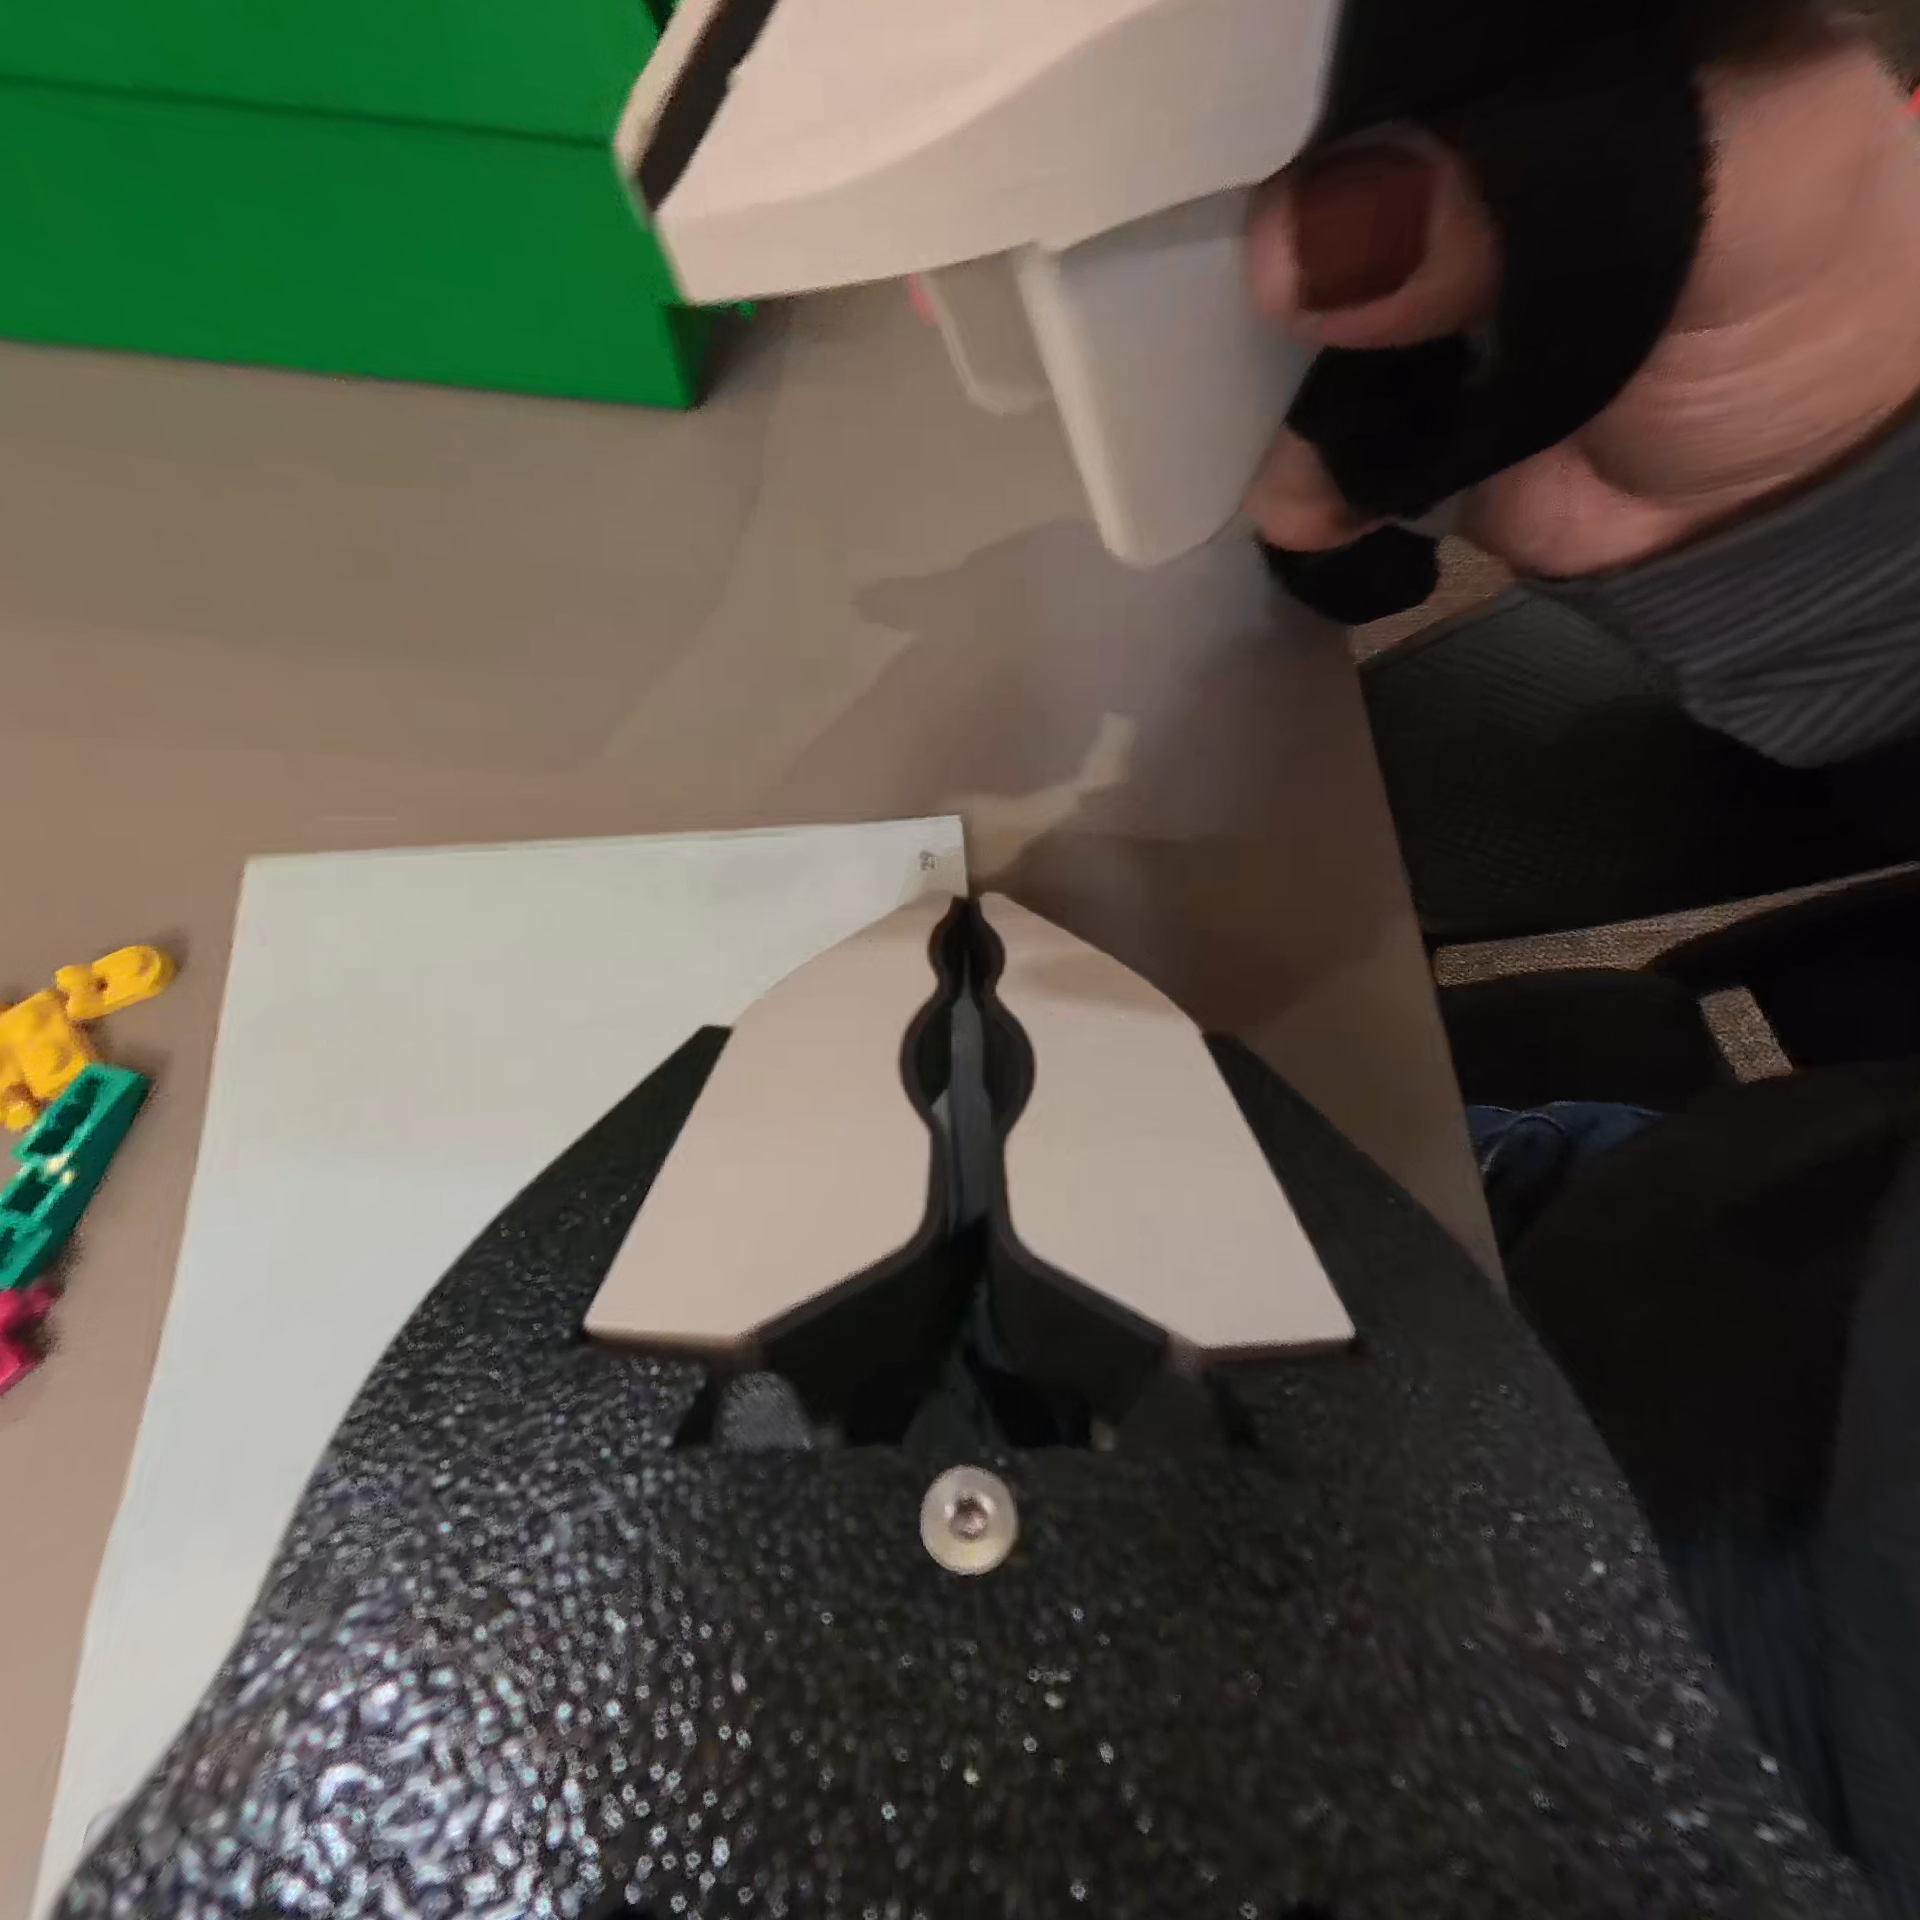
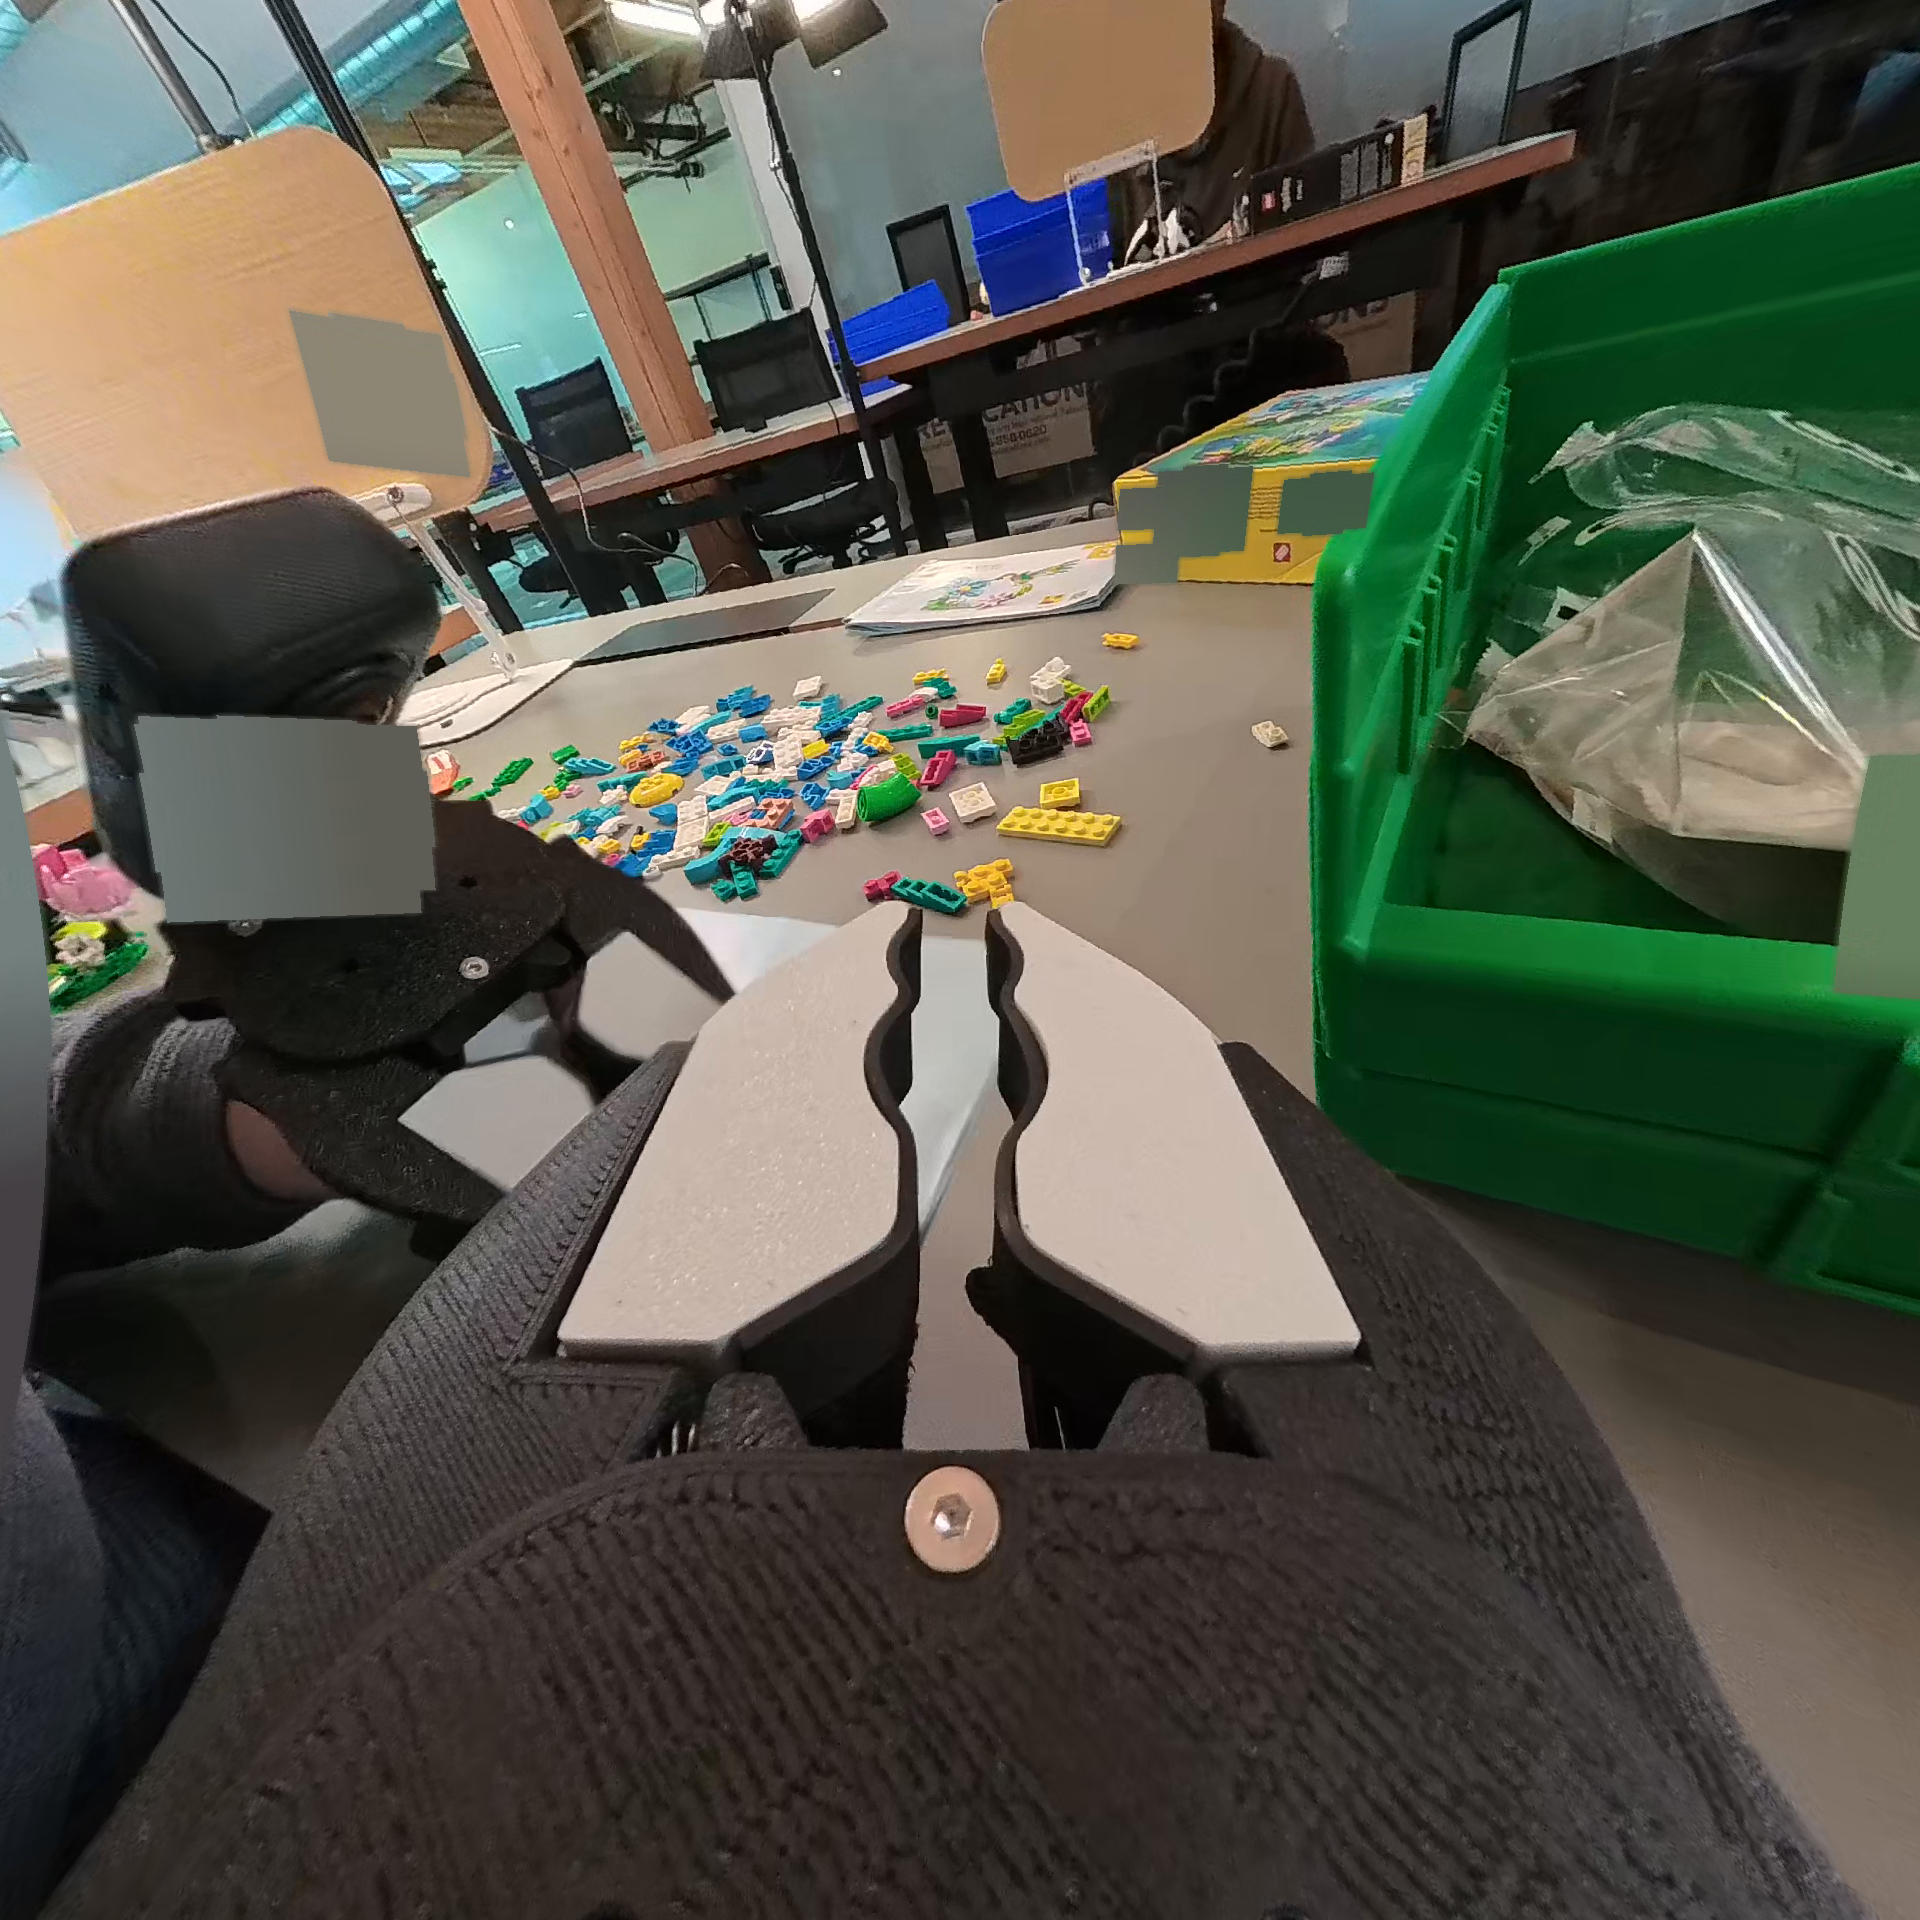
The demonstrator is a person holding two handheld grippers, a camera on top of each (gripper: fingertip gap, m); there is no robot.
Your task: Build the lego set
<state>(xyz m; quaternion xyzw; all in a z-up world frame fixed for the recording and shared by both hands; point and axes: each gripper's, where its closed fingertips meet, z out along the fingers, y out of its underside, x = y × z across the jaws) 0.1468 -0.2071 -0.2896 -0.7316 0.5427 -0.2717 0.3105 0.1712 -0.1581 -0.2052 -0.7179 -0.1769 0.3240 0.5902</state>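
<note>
My left gripper (image 1: 967, 906) is shut, with its fingertips at the near right corner of a white booklet page (image 1: 499, 1039). I cannot tell whether it pinches the page. Yellow (image 1: 73, 1013), teal (image 1: 68, 1153) and magenta bricks lie left of the page. My right gripper (image 2: 953, 920) is open by a narrow gap and empty. It hovers over the same page (image 2: 951, 1039) and points at small magenta, teal and yellow bricks (image 2: 945, 888). A pile of loose bricks (image 2: 790, 769) and a yellow plate (image 2: 1060, 826) lie beyond them. The left gripper (image 2: 416, 977) shows at the left.
A green bin (image 2: 1558, 997) with plastic bags (image 2: 1683, 675) stands close on the right; it also shows in the left wrist view (image 1: 312, 229). A set box (image 2: 1247, 488) and another booklet (image 2: 987, 592) lie at the back. A pink flower build (image 2: 78, 883) stands far left. The table edge (image 1: 1392, 831) runs right of the page. Tip to tip, the grippers are about 10 cm apart.
</note>
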